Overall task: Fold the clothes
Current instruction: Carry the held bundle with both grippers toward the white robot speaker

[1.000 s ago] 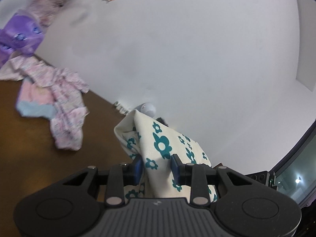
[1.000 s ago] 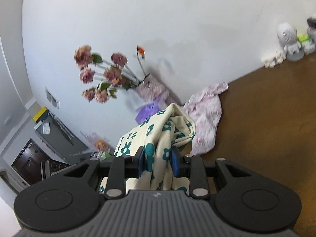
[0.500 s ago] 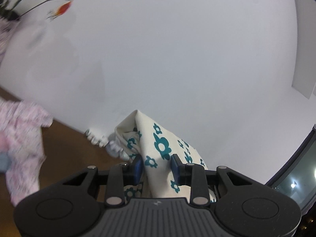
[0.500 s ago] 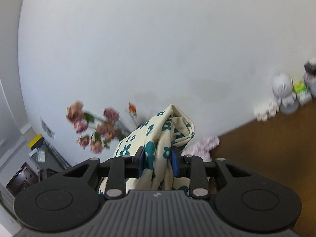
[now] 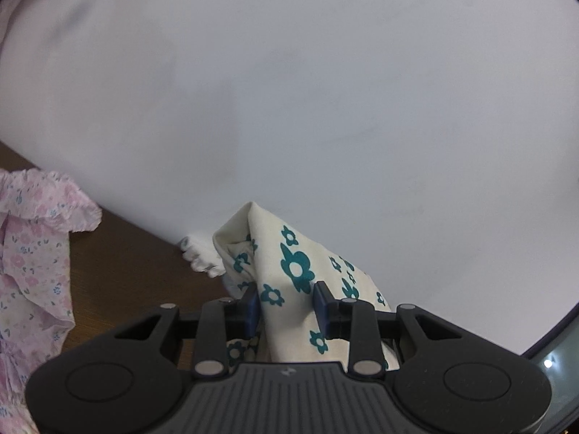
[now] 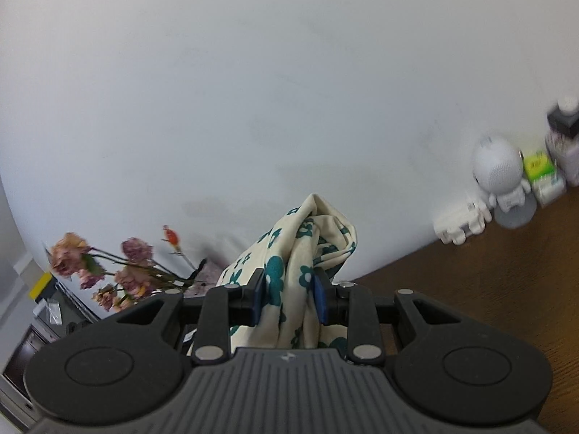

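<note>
My left gripper (image 5: 286, 303) is clamped on a bunched edge of the cream cloth with teal flowers (image 5: 295, 264), which is lifted clear of the brown table (image 5: 126, 271). My right gripper (image 6: 287, 298) pinches another fold of it (image 6: 307, 238). Only the left view shows the pink floral garment (image 5: 32, 249) lying on the table; only the right shows dried flowers (image 6: 108, 267) and a white round figurine (image 6: 501, 171) by the wall.
</note>
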